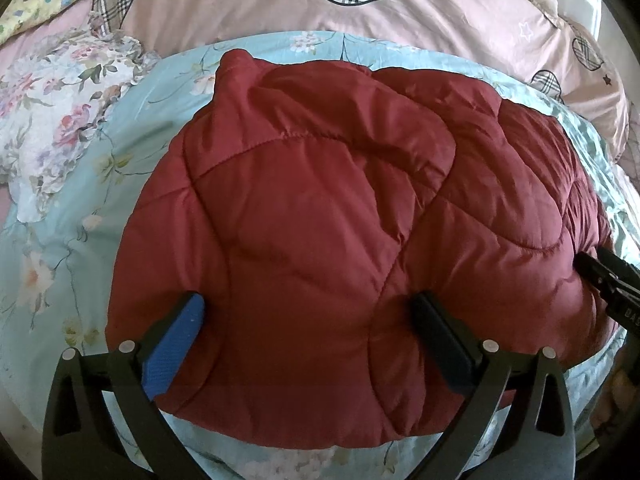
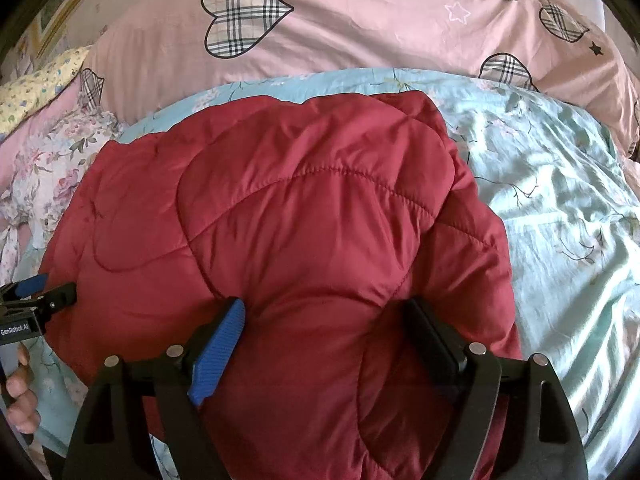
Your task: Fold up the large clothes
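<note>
Four fingers (image 1: 176, 344) — two pairs — straddle one red jacket (image 1: 320, 208)

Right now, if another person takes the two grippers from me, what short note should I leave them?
Left gripper: jaws wide, astride the near edge of the red padded jacket; a grip cannot be confirmed.
Right gripper: the same, further right on that edge.
Jacket: a bunched bundle on the light blue floral sheet, pink heart-print quilt behind it.
Done: it looks folded over at least once.
Left: probably tidy or finish the fold.
</note>
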